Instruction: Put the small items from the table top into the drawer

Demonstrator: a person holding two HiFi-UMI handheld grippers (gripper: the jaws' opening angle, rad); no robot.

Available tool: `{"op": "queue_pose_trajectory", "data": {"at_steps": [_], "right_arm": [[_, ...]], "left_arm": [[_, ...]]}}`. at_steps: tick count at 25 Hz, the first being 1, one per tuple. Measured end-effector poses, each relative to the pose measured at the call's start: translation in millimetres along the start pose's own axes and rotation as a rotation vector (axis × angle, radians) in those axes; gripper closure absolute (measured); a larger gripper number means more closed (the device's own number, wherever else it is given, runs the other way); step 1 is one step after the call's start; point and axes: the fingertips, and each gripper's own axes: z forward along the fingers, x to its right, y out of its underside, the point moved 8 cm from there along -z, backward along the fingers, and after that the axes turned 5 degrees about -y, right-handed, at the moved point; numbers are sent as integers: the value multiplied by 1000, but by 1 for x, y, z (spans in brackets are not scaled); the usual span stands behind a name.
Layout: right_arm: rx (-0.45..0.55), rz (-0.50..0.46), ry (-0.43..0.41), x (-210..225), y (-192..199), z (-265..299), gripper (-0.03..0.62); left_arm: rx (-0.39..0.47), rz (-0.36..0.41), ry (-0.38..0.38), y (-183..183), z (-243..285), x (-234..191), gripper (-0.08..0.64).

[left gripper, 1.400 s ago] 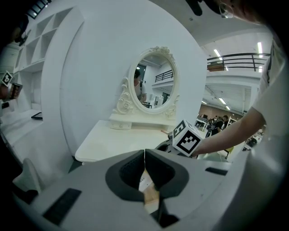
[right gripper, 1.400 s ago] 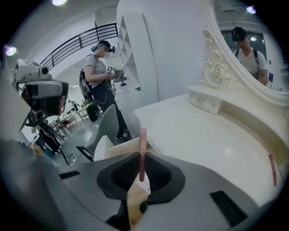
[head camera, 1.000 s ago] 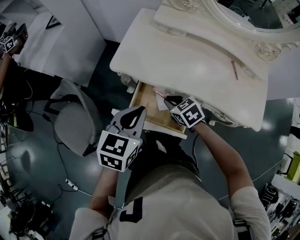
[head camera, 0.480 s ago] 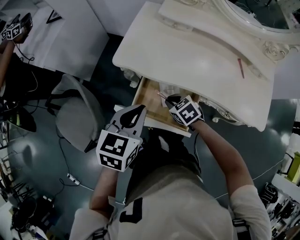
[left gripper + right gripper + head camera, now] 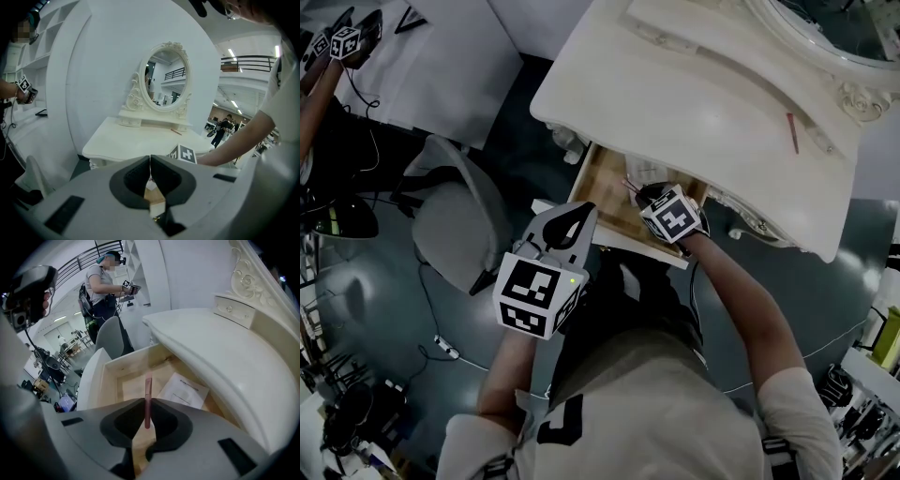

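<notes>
Since your right tongs [image 5: 146,406] are clamped on the pink stick [image 5: 148,394] right over the open drawer [image 5: 111,380], I'd get low and let go gently so it doesn't bounce. Aim for the bare wood at 9 o'clock of the paper sheet [image 5: 183,390]. The stick's long axis runs along the tongs, with its free end at 12 o'clock in the right gripper view, toward the drawer's back. Your left tongs [image 5: 150,164] are closed on nothing. Another stick [image 5: 791,132] waits on the table [image 5: 694,103].

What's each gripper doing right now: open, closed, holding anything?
Left gripper: closed, empty.
Right gripper: closed on a thin pink stick, over the open drawer.
</notes>
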Motion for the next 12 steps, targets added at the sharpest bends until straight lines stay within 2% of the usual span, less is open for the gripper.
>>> {"op": "queue_pose_trajectory", "data": {"at_steps": [12], "right_arm": [[-52, 4, -6, 2, 8, 28, 535]], "left_arm": [[-32, -14, -21, 14, -3, -8, 503]]}}
